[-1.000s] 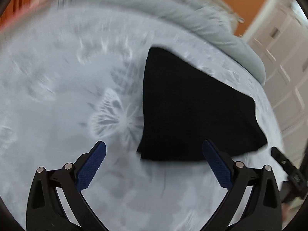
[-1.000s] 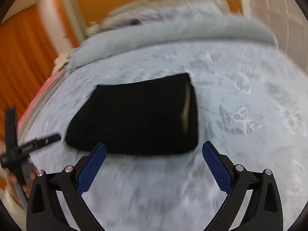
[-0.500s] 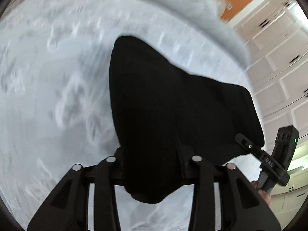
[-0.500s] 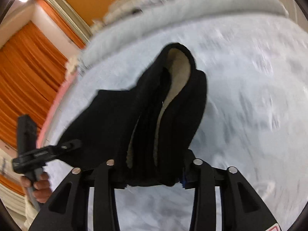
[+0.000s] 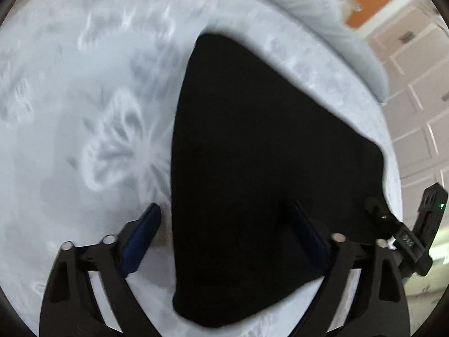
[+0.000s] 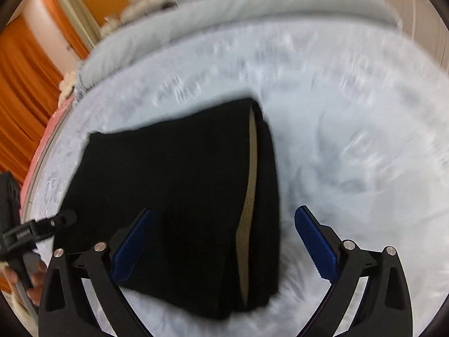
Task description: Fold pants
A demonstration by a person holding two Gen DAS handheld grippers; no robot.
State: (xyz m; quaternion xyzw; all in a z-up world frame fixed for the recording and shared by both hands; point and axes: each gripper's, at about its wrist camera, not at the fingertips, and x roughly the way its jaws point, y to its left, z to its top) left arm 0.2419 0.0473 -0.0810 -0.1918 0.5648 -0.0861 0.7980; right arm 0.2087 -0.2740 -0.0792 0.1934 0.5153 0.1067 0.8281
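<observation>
Folded black pants [image 5: 266, 168] lie flat on the bed [image 5: 70, 140], on the pale butterfly-print cover.

Left gripper [image 5: 230, 241]: jaws wide and opening. The pants' near corner sits between them, but the blue pads are clear of the cloth: left pad on bare cover just beside the edge, right pad over the fabric, contact not readable.

Right gripper [image 6: 224, 244]: jaws wide and opening. The other near corner lies between them, the one with the tan lining [image 6: 251, 191] showing in the fold; the pads do not press on it.

Orientation: in the left wrist view, the long axis runs from the near corner up and right toward the grey bolster [image 5: 350, 36]. In the right wrist view, the lining edge runs away from the jaws and the bundle spreads left toward the other gripper.
</observation>
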